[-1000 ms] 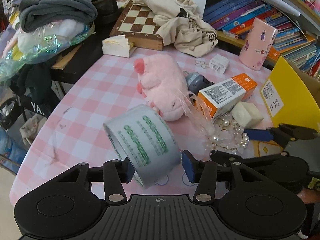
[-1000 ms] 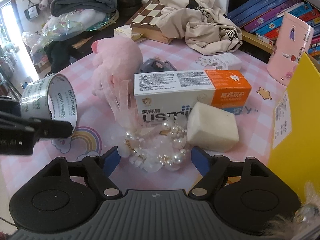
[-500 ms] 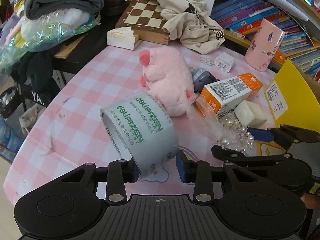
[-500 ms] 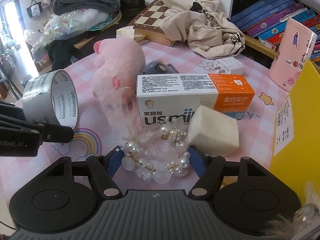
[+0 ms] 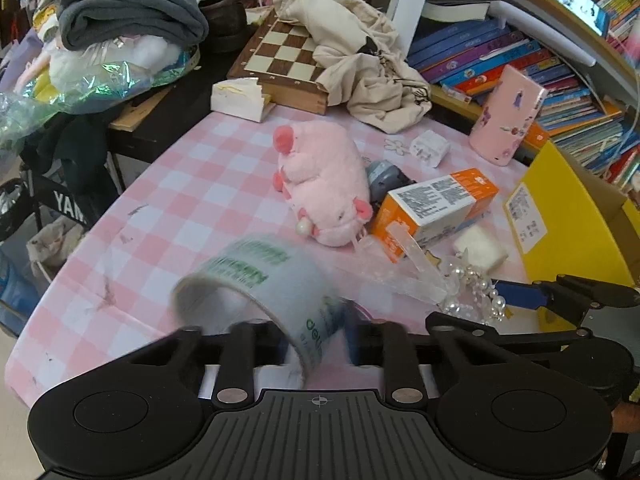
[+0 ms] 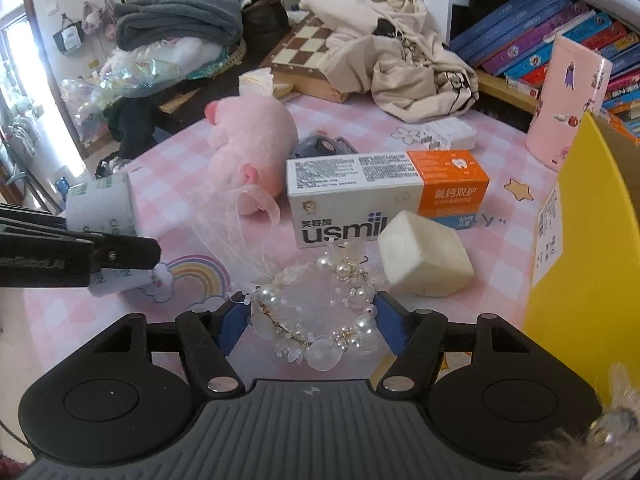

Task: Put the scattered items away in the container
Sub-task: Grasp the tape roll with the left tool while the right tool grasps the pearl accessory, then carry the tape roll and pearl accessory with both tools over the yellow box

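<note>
The left gripper (image 5: 316, 340) is closing its jaws on the wall of a tape roll (image 5: 256, 280) near the pink checked table's (image 5: 192, 200) front edge, while the right gripper (image 6: 308, 324), half open, is pinching a pearl headpiece (image 6: 320, 320) beside the yellow box (image 6: 580, 248)

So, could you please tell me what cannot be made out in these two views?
- Tape roll: motion-blurred print, left wrist view.
- Yellow box: inside unseen, cut by frame edge, both views.
- Grey object: half hidden behind pink plush.
</note>
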Action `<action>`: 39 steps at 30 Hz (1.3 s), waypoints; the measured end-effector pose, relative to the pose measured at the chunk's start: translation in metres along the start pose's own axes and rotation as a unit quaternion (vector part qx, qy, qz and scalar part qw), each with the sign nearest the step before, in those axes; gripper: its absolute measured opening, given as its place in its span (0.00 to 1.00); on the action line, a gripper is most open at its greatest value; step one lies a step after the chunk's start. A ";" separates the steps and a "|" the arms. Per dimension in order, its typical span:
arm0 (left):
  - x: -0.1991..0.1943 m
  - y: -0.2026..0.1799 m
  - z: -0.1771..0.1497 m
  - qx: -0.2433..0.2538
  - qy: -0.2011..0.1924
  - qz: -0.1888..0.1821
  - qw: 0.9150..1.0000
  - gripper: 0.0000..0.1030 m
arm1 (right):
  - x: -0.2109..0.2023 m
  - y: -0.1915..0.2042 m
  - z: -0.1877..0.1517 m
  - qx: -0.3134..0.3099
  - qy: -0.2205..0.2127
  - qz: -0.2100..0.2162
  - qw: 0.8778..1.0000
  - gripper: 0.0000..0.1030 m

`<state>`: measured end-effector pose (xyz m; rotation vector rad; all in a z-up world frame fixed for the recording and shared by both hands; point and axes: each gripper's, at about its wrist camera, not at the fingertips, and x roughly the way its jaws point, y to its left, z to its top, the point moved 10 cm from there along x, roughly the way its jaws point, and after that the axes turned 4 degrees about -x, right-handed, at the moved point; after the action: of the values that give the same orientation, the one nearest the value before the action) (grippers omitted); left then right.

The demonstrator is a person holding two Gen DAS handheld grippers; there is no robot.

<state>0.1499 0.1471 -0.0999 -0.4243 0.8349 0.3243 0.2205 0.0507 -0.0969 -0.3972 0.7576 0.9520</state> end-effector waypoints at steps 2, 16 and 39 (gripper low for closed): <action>-0.003 0.000 -0.003 -0.004 0.001 -0.008 1.000 0.10 | -0.007 0.003 0.001 -0.008 -0.010 -0.005 1.000 0.63; -0.033 -0.003 -0.015 0.004 -0.025 -0.047 0.999 0.07 | -0.043 0.008 -0.017 0.001 -0.020 -0.053 0.998 0.63; -0.075 -0.021 -0.034 0.043 -0.055 -0.091 0.993 0.07 | -0.093 0.027 -0.040 0.005 -0.041 -0.092 0.995 0.63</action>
<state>0.0902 0.1041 -0.0571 -0.3944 0.6950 0.1404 0.1491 -0.0129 -0.0556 -0.4097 0.6401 0.7860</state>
